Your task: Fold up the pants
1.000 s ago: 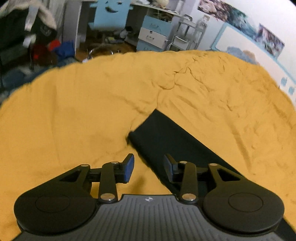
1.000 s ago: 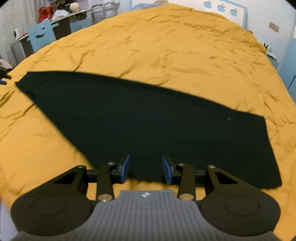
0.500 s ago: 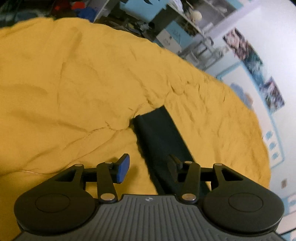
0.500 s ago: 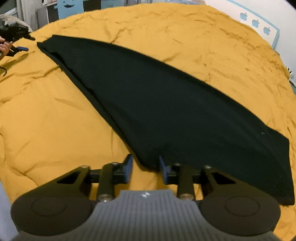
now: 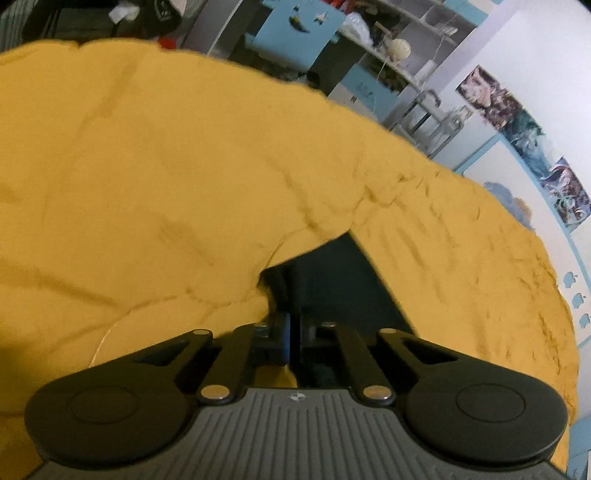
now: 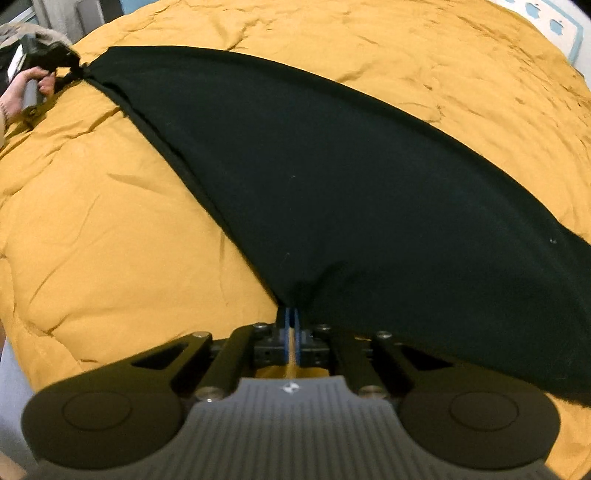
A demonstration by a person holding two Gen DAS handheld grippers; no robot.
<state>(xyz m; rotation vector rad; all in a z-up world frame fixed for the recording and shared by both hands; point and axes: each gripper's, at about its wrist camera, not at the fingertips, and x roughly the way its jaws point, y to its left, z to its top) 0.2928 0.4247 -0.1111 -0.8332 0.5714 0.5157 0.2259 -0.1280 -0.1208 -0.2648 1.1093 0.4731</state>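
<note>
Pants (image 6: pixel 351 184) lie flat on yellow bedding (image 6: pixel 110 221), no fold yet; right gripper (image 6: pixel 291 321) closing on lower-centre hem, left gripper (image 6: pixel 74 70), upper left, clamped on far corner

A wrinkled mustard-yellow quilted bedspread (image 5: pixel 184 177) covers the bed; beyond it a light-blue chair (image 5: pixel 295 33), grey metal shelves (image 5: pixel 428 114) and wall posters (image 5: pixel 517 122)

Left gripper (image 5: pixel 292 334): black linkage arms with silver screws, two round black discs at the sides, a grey ribbed plate with a small round emblem, blue pads. Right gripper (image 6: pixel 291 325): same build, blue-lined jaws, same ribbed grey plate, slightly blurred at the edges.
</note>
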